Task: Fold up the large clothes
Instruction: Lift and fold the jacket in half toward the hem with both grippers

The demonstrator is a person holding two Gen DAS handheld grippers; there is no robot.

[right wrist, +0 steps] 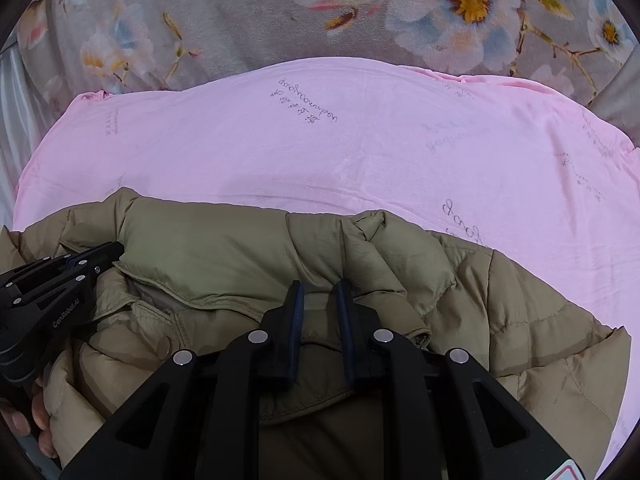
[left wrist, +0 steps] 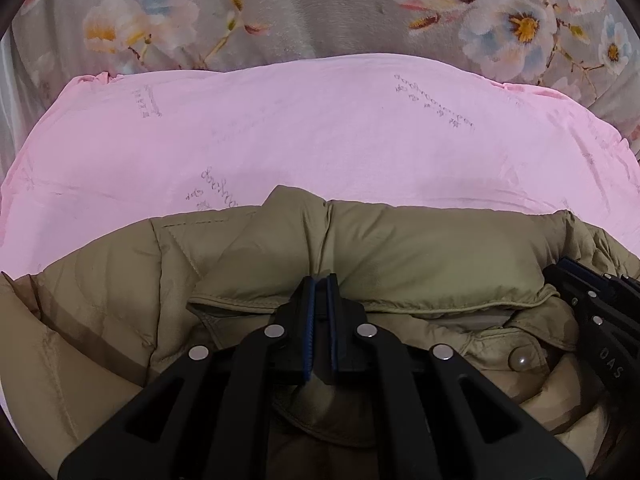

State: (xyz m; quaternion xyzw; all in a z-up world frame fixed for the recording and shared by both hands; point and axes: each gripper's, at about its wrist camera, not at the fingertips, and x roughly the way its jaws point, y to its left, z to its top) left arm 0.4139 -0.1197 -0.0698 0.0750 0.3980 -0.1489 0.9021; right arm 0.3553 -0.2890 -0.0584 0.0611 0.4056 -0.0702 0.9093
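**Two claws on the jacket collar**

Two grippers are working the puffy olive-khaki quilted jacket [left wrist: 400, 248], which is lying on the pink printed sheet [left wrist: 320, 128] w/ the grey floral blanket [left wrist: 320, 8] beyond. My left gripper [left wrist: 320, 280] is clenching a collar fold; my right gripper [right wrist: 319, 286] is sitting slightly parted, fabric btwn the jaws. Risk: slick shell slipping out, collapsing the fold. Long axis is running left-right, collar facing me.

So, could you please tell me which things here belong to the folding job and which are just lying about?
Part of the job:
- tan padded jacket
- left gripper, pinching the jacket
- right gripper, slightly open over the jacket

Just there:
- pink sheet under the jacket
- flowered blanket behind it
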